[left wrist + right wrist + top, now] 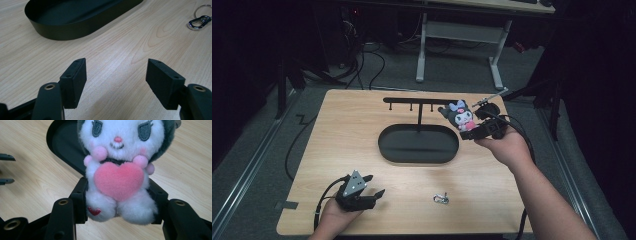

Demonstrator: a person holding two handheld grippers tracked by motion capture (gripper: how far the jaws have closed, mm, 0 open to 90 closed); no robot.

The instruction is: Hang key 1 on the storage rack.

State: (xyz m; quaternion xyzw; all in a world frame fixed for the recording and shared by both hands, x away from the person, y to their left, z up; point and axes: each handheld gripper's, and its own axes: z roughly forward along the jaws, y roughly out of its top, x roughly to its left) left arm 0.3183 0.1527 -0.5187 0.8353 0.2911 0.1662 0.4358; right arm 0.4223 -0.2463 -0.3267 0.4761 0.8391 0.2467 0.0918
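Note:
A small plush doll with a black hood, white face and pink heart is held above the table at the right end of the black hanger stand. My right gripper is shut on the doll's lower body, its pads pressing both sides. My left gripper rests near the table's front left, jaws open with nothing between its pads. A silver carabiner keyring lies on the wood at the front middle, and it appears as a keyring at the upper right of the left gripper view.
The stand's black oval tray base sits at the table's middle, its rim ahead of my left gripper. The stand's crossbar carries small hooks. Beyond the table's far edge stand a white desk frame and cables on the floor.

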